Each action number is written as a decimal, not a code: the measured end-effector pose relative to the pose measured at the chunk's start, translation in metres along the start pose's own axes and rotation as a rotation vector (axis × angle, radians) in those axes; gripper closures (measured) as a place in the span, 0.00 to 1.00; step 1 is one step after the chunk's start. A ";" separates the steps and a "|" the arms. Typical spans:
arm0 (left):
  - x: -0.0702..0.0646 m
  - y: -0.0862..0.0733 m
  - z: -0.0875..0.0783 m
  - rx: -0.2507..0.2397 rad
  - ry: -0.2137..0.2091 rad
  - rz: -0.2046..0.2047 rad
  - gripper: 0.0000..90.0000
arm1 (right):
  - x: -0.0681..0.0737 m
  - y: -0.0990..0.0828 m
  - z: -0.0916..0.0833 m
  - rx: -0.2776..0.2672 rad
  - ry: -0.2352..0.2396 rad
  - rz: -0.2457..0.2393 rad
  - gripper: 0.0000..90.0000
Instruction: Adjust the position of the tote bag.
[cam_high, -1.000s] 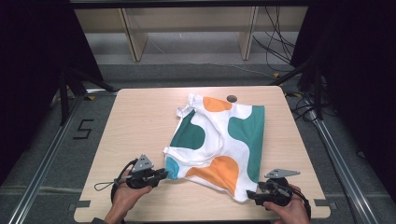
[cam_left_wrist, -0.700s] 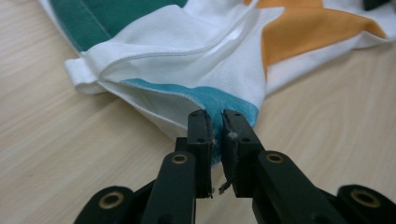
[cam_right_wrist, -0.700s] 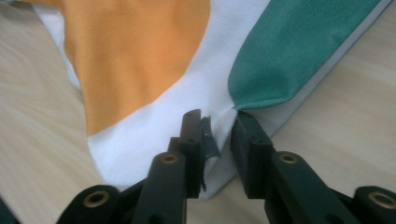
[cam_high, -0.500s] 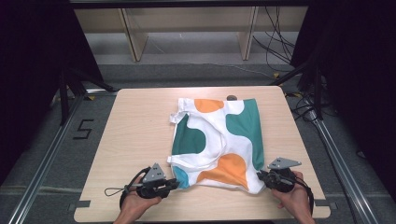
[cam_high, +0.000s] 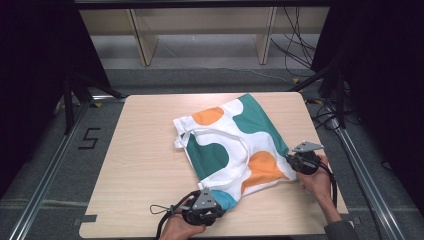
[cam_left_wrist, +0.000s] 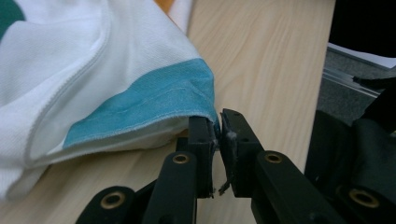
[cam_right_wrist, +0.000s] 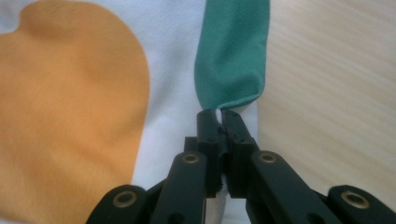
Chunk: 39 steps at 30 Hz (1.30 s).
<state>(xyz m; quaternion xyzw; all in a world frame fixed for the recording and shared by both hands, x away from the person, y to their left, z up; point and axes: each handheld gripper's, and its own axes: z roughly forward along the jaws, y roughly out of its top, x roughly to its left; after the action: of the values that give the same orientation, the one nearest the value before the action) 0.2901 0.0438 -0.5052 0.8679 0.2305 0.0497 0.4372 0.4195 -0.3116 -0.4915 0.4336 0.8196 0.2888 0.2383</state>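
Jaws: both clamped | bag (cam_high: 235, 145): white, orange-green blotches, rumpled

Light wooden table (cam_high: 145, 165), centre of high view, rounded corners, grain running sideways. Patterned cloth (cam_high: 227, 145) lies on it right of centre: white with green, orange, blue patches, slightly rumpled, skewed to table edges.

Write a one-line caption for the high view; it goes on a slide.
Two hand-held tongs, left and right, pinch the near corners of a white, green and orange garment on a wooden table.
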 end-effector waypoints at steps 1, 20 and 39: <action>-0.003 0.003 0.004 0.000 -0.006 0.010 0.91 | -0.007 0.004 0.005 -0.010 -0.006 0.022 0.97; -0.015 0.041 0.033 -0.083 -0.145 0.012 0.53 | -0.008 0.016 -0.030 -0.109 0.020 0.101 0.48; 0.083 -0.029 -0.077 -0.017 0.342 -0.159 0.30 | 0.114 0.015 -0.067 -0.081 0.342 -0.131 0.42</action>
<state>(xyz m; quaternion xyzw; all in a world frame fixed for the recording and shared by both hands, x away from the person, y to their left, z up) 0.3315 0.1524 -0.4903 0.8220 0.3690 0.1638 0.4016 0.3270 -0.2264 -0.4491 0.3140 0.8623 0.3751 0.1310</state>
